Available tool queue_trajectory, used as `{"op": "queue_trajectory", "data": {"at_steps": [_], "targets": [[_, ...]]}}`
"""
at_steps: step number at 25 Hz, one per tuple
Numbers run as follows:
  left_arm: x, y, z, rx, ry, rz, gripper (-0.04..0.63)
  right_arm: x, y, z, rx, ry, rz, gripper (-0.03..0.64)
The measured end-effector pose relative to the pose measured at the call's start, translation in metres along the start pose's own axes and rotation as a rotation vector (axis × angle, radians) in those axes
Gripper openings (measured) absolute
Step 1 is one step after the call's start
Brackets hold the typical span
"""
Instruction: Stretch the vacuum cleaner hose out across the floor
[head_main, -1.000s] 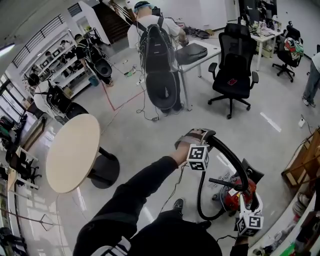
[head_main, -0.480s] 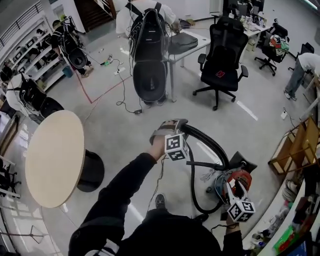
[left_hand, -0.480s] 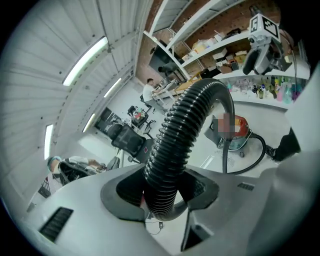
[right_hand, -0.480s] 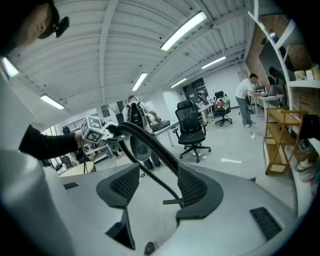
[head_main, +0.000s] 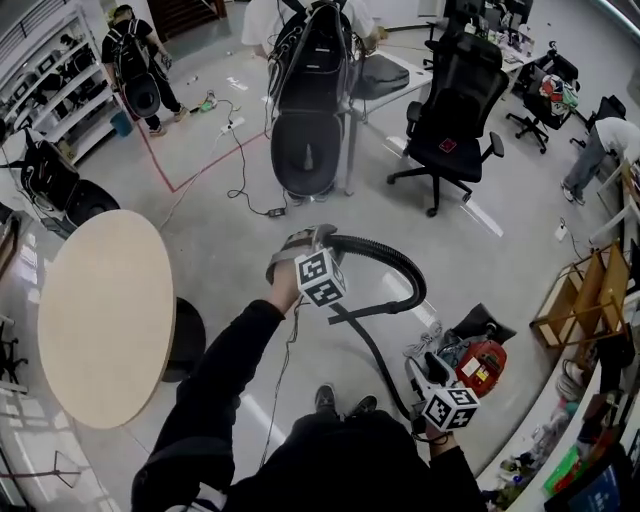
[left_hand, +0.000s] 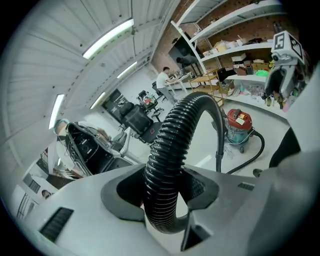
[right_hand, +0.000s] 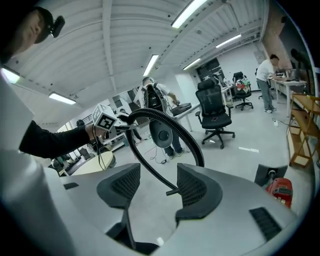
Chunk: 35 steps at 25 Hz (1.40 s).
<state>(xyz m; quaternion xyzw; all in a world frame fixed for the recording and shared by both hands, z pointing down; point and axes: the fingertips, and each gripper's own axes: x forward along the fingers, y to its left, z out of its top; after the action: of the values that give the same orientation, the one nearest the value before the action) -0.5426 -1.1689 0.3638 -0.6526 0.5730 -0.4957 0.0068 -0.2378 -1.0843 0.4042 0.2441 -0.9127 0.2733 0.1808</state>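
A black ribbed vacuum hose (head_main: 400, 262) loops above the floor from my left gripper (head_main: 298, 246), whose jaws are shut on it (left_hand: 165, 200). A smooth black tube (head_main: 370, 352) runs from the loop down to my right gripper (head_main: 421, 373). In the right gripper view that tube (right_hand: 150, 170) passes between the jaws of my right gripper (right_hand: 157, 185). The jaws have just been closing but still stand apart, and the tube's end lies by the right pad (right_hand: 192, 187). The red vacuum cleaner (head_main: 484, 362) sits on the floor right of my right gripper.
A round beige table (head_main: 100, 310) stands at the left. A black office chair (head_main: 450, 130) and a person with a backpack rig (head_main: 312, 90) are ahead. Wooden shelving (head_main: 580, 300) lines the right side. Cables (head_main: 235, 150) trail over the grey floor.
Both grippers have moved left, away from the red vacuum cleaner, carrying the hose. The hose loop now reaches further from the cleaner. The right jaws stand a little narrower.
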Motion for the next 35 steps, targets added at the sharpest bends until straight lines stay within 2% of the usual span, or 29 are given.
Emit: {"op": "queue_trajectory", "data": {"at_steps": [6,12,17,22,26,31,35], "targets": [[-0.003,0.002,-0.063,-0.158,0.092,-0.060,0.190,0.070,0.014,-0.009,-0.011,0.096,0.104,0.235],[-0.008,0.025,-0.139,-0.320,0.228,-0.093,0.190,0.157,0.043,-0.011,-0.031,0.186,0.267,0.232],[-0.004,0.036,-0.176,-0.450,0.322,-0.110,0.190,0.209,0.041,0.003,-0.042,0.234,0.362,0.229],[-0.009,0.033,-0.206,-0.537,0.417,-0.112,0.190,0.249,0.022,0.016,-0.030,0.265,0.388,0.227],[-0.005,0.034,-0.220,-0.600,0.453,-0.126,0.190,0.272,0.006,0.033,-0.039,0.282,0.383,0.225],[-0.011,0.038,-0.245,-0.650,0.454,-0.148,0.190,0.290,0.012,0.037,-0.055,0.291,0.364,0.224],[-0.018,0.034,-0.262,-0.680,0.415,-0.212,0.190,0.299,0.028,0.030,-0.069,0.294,0.322,0.224]]}}
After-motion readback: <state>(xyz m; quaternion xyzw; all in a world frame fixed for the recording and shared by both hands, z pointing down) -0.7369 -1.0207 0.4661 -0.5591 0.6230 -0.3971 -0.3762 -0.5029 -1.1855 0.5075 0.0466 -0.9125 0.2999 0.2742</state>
